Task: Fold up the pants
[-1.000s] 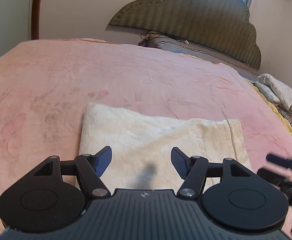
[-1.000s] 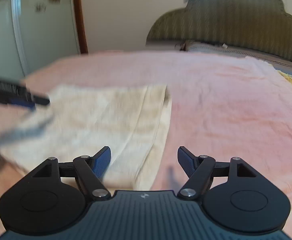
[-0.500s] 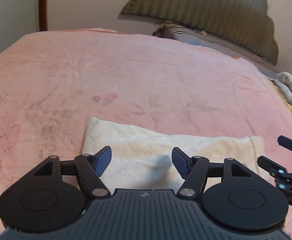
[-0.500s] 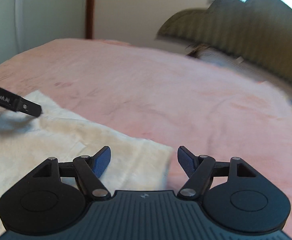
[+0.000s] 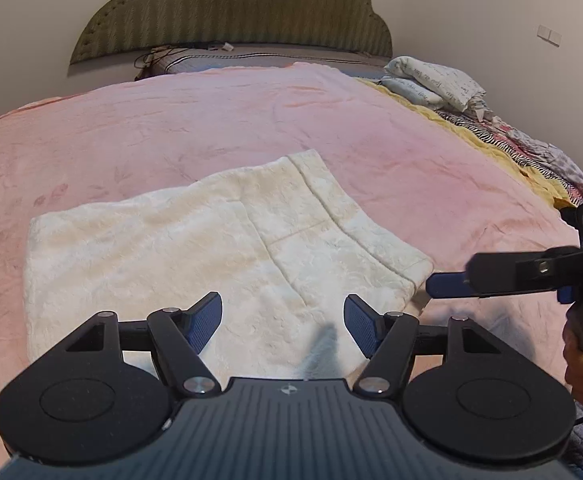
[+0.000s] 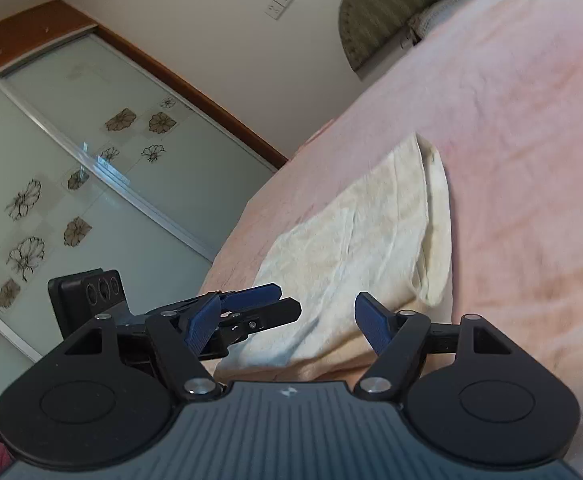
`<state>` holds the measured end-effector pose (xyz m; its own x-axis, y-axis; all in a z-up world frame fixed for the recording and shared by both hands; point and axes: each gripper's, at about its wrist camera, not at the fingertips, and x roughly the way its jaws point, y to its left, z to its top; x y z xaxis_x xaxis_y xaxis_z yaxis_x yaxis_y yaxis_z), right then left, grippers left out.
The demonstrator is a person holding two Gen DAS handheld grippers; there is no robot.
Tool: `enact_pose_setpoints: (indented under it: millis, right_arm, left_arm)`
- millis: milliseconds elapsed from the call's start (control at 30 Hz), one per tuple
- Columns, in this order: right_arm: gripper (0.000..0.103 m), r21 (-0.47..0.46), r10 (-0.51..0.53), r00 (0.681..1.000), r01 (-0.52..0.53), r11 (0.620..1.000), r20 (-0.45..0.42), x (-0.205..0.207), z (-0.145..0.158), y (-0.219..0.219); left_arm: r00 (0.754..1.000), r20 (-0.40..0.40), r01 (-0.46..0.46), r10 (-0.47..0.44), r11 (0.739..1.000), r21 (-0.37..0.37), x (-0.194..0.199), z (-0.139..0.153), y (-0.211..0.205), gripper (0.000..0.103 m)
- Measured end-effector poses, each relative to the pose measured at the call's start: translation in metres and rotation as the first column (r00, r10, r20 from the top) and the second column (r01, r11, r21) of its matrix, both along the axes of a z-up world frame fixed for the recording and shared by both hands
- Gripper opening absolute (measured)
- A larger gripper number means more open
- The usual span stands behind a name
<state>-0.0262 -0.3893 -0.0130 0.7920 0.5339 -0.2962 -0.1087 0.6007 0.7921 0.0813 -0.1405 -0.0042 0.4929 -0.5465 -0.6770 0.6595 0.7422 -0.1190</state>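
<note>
The cream pants (image 5: 211,248) lay on the near part of the pink bedspread (image 5: 251,120), already folded into a compact rectangle. The left gripper (image 5: 283,324) and right gripper (image 6: 287,320) hung just above the near edge, jaws spread, holding nothing. Perhaps one last fold or some smoothing remained.

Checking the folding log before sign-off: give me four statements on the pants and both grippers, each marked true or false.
1. The cream pants lie folded on the pink blanket. True.
2. The left gripper is shut on the pants. False: it is open, holding nothing.
3. The right gripper is open. True.
4. The pants hang off the bed's edge. False: they lie flat on the blanket.
</note>
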Motion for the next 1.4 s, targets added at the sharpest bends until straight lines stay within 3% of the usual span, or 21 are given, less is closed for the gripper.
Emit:
enact_pose_setpoints:
  millis: [100, 433, 467, 500, 533, 567, 633, 767, 900, 967, 1000, 1033, 1067, 1133, 1267, 1333, 1400]
  right_arm:
    - [0.074, -0.005, -0.006, 0.999, 0.006, 1.000, -0.051, 0.008, -0.010, 0.001]
    - [0.074, 0.073, -0.076, 0.995, 0.081, 0.994, -0.063, 0.039, -0.030, -0.007]
    - [0.066, 0.078, -0.077, 0.995, 0.082, 0.994, -0.061, 0.046, -0.032, -0.007]
    - [0.052, 0.070, -0.076, 0.995, 0.081, 0.994, -0.072, 0.053, -0.035, -0.007]
    - [0.019, 0.032, -0.083, 0.992, 0.087, 0.996, -0.090, 0.058, -0.037, -0.007]
    - [0.013, -0.009, -0.095, 0.991, 0.095, 0.995, -0.096, 0.060, -0.036, -0.006]
    - [0.010, -0.018, -0.103, 0.991, 0.102, 0.995, -0.082, 0.054, -0.034, -0.006]
    - [0.010, -0.065, -0.131, 0.991, 0.129, 0.989, -0.033, 0.033, -0.017, -0.006]
    - [0.013, -0.213, -0.101, 0.987, 0.072, 0.974, -0.129, 0.050, -0.023, 0.003]
    - [0.019, -0.232, -0.104, 0.986, 0.072, 0.970, -0.129, 0.051, -0.017, 0.004]
    - [0.022, -0.280, -0.129, 0.986, 0.095, 0.955, -0.106, 0.048, -0.008, 0.004]
    - [0.031, -0.370, -0.185, 0.980, 0.146, 0.917, -0.072, 0.043, 0.004, 0.005]
    - [0.046, -0.455, -0.245, 0.969, 0.201, 0.868, -0.039, 0.041, 0.014, 0.006]
    - [0.054, -0.565, -0.266, 0.963, 0.241, 0.789, 0.039, 0.045, 0.030, 0.011]
    - [0.052, -0.630, -0.003, 0.998, 0.039, 0.775, 0.058, 0.086, 0.038, 0.046]
    - [0.052, -0.684, 0.074, 0.997, -0.056, 0.728, -0.002, 0.111, 0.026, 0.066]
    - [0.051, -0.730, 0.061, 0.996, -0.094, 0.677, -0.071, 0.130, 0.006, 0.073]
  left_arm:
    - [1.000, -0.014, 0.002, -0.002, 1.000, -0.006, 0.001, -0.001, 0.004, 0.070]
    - [0.999, -0.038, 0.004, -0.005, 1.000, -0.016, -0.001, -0.005, 0.000, 0.071]
    - [0.999, -0.036, -0.002, 0.001, 1.000, -0.015, -0.001, -0.004, 0.001, 0.071]
    - [0.999, -0.034, -0.010, 0.010, 1.000, -0.016, -0.001, -0.004, 0.002, 0.071]
    - [0.999, -0.032, -0.020, 0.019, 1.000, -0.019, 0.000, -0.002, 0.004, 0.070]
    - [0.999, -0.031, -0.030, 0.030, 0.999, -0.024, 0.000, -0.001, 0.007, 0.071]
    - [0.998, -0.029, -0.049, 0.048, 0.998, -0.036, 0.002, 0.002, 0.014, 0.071]
    - [0.996, -0.040, -0.079, 0.077, 0.996, -0.044, 0.010, -0.001, 0.025, 0.074]
    - [0.992, -0.083, -0.097, 0.097, 0.995, 0.000, 0.020, -0.017, 0.023, 0.074]
    - [0.993, -0.073, -0.098, 0.097, 0.995, -0.001, 0.019, -0.016, 0.027, 0.074]
    - [0.993, -0.068, -0.098, 0.097, 0.995, -0.006, 0.019, -0.014, 0.030, 0.074]
    - [0.993, -0.066, -0.100, 0.099, 0.995, -0.014, 0.020, -0.010, 0.033, 0.074]
    - [0.992, -0.062, -0.109, 0.108, 0.994, -0.024, 0.020, -0.007, 0.035, 0.074]
    - [0.990, -0.047, -0.134, 0.132, 0.990, -0.037, 0.027, 0.000, 0.037, 0.074]
    - [0.974, -0.025, -0.225, 0.224, 0.973, -0.042, 0.046, 0.006, 0.039, 0.078]
    - [0.965, -0.062, -0.255, 0.255, 0.967, 0.014, 0.057, -0.005, 0.036, 0.079]
    - [0.969, -0.061, -0.236, 0.240, 0.970, 0.063, 0.055, -0.012, 0.033, 0.078]
